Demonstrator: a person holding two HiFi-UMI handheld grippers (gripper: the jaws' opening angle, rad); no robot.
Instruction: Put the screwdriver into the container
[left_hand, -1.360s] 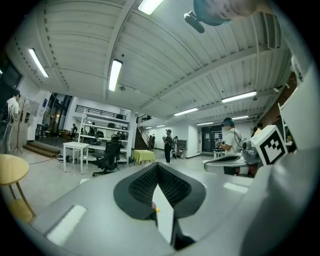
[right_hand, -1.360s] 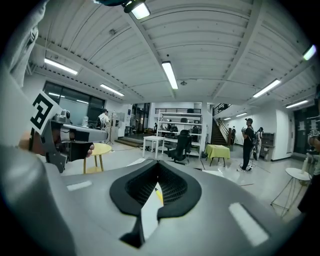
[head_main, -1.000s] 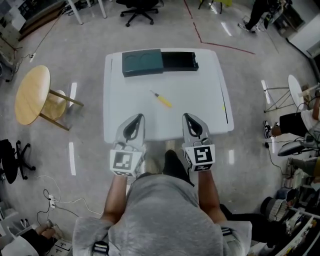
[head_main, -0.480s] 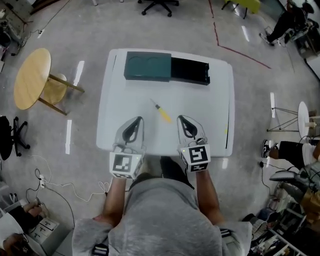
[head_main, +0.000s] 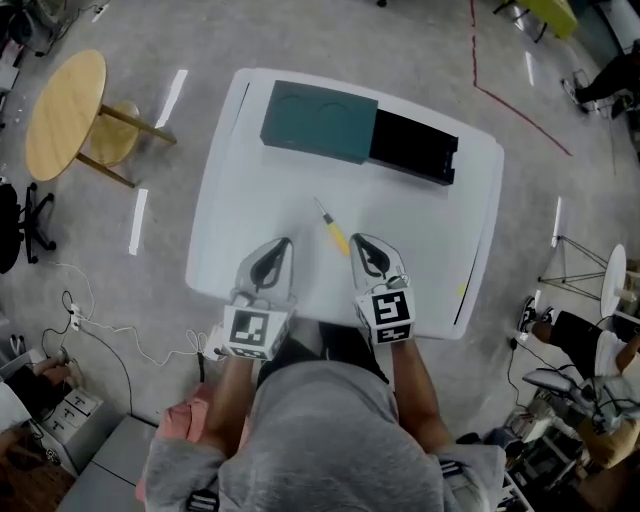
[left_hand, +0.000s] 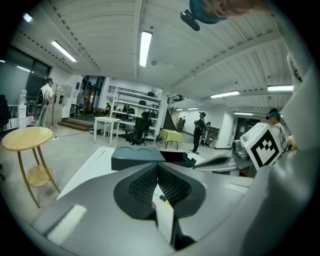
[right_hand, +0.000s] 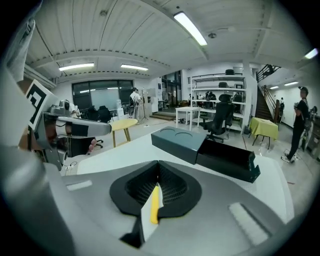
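Observation:
A screwdriver (head_main: 332, 231) with a yellow handle lies loose on the white table (head_main: 240, 200), its metal tip pointing toward the far side. The container (head_main: 320, 122) is a dark teal box at the table's far edge, with its black drawer (head_main: 412, 150) pulled open to the right. My right gripper (head_main: 358, 240) is shut and empty, its tip just right of the handle. In the right gripper view the screwdriver (right_hand: 154, 202) shows on the table below the jaws of that gripper (right_hand: 158, 175). My left gripper (head_main: 283, 243) is shut and empty, left of the screwdriver.
A round wooden side table (head_main: 65, 115) stands on the floor to the left. Cables and a power strip (head_main: 75, 322) lie on the floor at lower left. A red tape line (head_main: 520, 115) crosses the floor beyond the table's right corner.
Both grippers have moved forward over the table's near edge, closer to the screwdriver. The right tip now sits beside the handle. Both stay shut.

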